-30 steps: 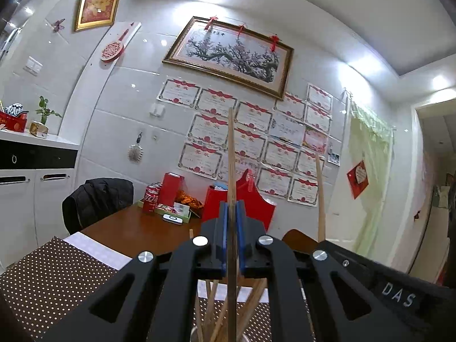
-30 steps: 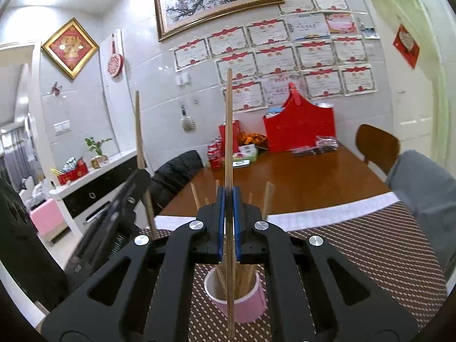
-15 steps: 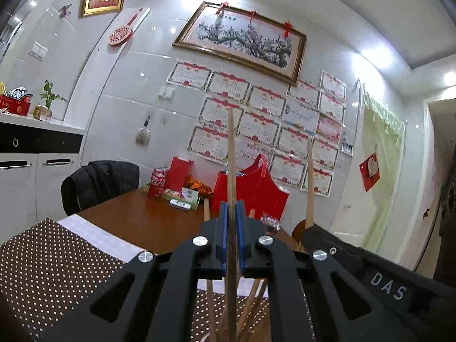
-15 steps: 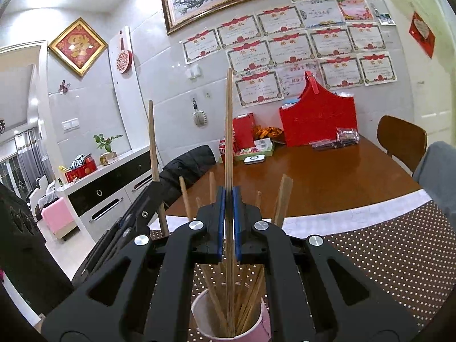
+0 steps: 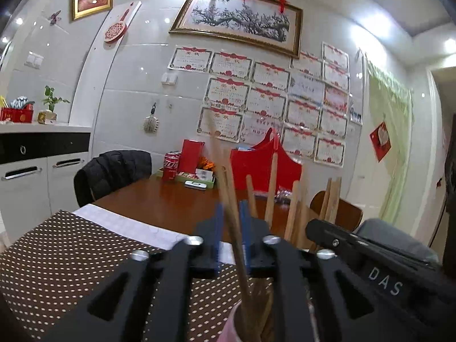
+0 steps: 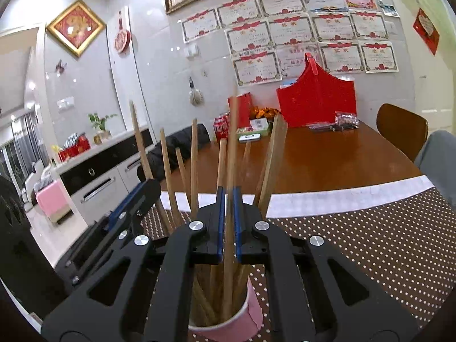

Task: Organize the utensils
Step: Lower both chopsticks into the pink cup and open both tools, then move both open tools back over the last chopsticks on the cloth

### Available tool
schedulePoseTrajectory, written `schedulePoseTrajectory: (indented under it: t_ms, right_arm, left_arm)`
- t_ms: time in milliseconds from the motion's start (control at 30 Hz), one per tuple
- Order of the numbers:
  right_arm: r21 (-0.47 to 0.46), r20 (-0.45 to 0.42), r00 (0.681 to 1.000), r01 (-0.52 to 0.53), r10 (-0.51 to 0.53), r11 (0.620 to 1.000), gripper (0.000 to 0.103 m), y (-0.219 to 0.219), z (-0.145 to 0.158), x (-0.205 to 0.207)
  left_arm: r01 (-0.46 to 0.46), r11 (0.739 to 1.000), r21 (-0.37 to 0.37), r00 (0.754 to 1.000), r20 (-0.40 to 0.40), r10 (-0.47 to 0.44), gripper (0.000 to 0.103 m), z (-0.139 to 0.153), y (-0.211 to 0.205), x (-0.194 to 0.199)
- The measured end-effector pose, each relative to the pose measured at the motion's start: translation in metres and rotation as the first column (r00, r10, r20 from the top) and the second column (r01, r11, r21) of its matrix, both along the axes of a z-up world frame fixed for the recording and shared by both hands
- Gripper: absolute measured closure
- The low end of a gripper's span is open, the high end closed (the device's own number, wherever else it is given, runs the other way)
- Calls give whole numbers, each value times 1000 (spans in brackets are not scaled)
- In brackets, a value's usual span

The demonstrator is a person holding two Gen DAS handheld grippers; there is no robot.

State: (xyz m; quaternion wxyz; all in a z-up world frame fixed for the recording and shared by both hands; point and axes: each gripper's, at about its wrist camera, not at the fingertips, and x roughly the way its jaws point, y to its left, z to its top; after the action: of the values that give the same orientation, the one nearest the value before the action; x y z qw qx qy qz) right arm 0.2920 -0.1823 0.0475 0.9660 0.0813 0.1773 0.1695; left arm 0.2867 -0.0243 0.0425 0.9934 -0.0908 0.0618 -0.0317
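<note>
Low in both frames, the pink paper cup [image 6: 228,317] already bristles with wooden chopsticks [image 6: 193,168]. The left gripper [image 5: 229,242] is opening, its tilted chopstick [image 5: 228,199] loose between the jaws; the right gripper [image 6: 227,225] pinches another chopstick [image 6: 230,199], tip inside the cup, unreleased.

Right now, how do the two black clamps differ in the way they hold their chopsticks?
The left gripper has its jaws opening, with a gap beside its chopstick, which tilts. The right gripper stays pinched on its chopstick, which stands upright. Both chopsticks reach down into the same pink cup among others.
</note>
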Motion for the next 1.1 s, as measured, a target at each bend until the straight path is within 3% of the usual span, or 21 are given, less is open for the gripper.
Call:
schedulePoseTrajectory:
  t_ms: [33,133,167,200,267,333,500,667,1100]
  right_arm:
    - [-17,-5,1000,9,-9,1000,95,1,-1,-2]
    - [-25,-27,999,22,-23,999,74,0,-5,-5]
    - [-24,-36,999,29,-30,999,63,-1,-6,-5]
    - [-33,-53,996,64,-66,997,43,-3,-6,-6]
    - [-24,-67,993,94,-96,995,28,-8,-8,-8]
    - [1,-72,993,90,-89,996,27,-12,-9,-13]
    - [-36,-70,988,138,-140,990,15,-10,-5,-31]
    - [-65,-63,983,169,-173,983,15,-5,0,-50]
    - [-37,1,970,242,-242,970,8,-4,14,-119]
  left_arm:
    - [-11,1000,17,1000,-1,12,73,-1,0,-2]
    - [-37,998,50,999,-5,37,72,-5,3,-11]
    - [-40,998,44,999,-9,40,72,-5,6,-12]
    - [-48,999,24,999,-23,48,72,-6,13,-14]
    - [-38,999,-1,997,-65,38,64,-6,21,-13]
    - [-37,999,-10,995,-91,36,63,-6,26,-14]
    - [-34,999,2,994,-104,34,62,-4,33,-27]
    - [-13,999,37,995,-102,16,57,-1,31,-46]
    - [46,994,96,994,-107,-36,50,10,29,-104]
